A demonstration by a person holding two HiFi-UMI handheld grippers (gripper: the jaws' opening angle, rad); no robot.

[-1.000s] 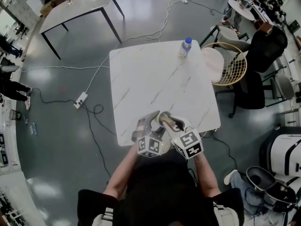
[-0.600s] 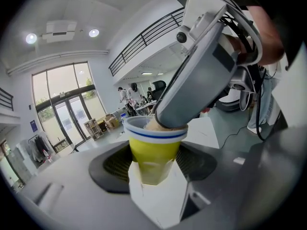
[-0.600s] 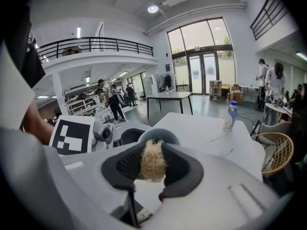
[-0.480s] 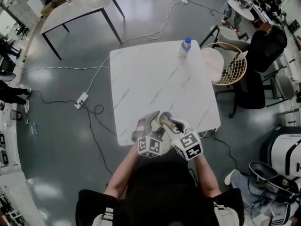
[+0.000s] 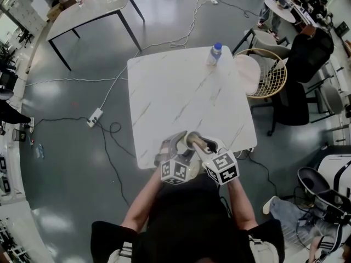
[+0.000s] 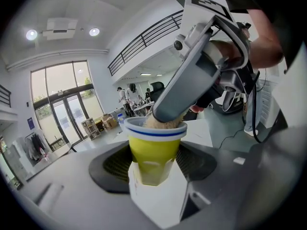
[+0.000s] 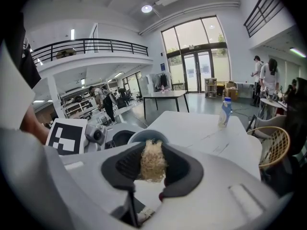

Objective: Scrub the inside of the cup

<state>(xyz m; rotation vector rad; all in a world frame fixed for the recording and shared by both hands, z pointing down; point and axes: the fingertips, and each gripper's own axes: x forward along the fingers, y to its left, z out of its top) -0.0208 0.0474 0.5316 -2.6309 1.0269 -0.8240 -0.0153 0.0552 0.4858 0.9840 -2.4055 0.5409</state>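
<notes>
Over the near edge of the table (image 5: 181, 92), head view: left gripper (image 5: 176, 142) and right gripper (image 5: 198, 141) meet tip to tip, marker cubes toward the person. Bottle (image 5: 214, 53) stands at the table's far right corner. Chair (image 5: 270, 75) sits just off the table's right side, by that corner.

Left gripper view: jaws clamped on the cup (image 6: 156, 152), which is yellow with a white rim and a blue band, mouth uppermost between the pads. Right gripper enters from the upper right, its nose down in the cup mouth. Tan scrubber (image 6: 163, 122) shows at the rim. Cannot tell whether the cup base rests on the table.

Right gripper view: jaws closed on the fibrous scrubber, pinched between the dark pads. Cup rim lies just beyond it, above the table's near edge. Bottle stands at the table's far end.
</notes>
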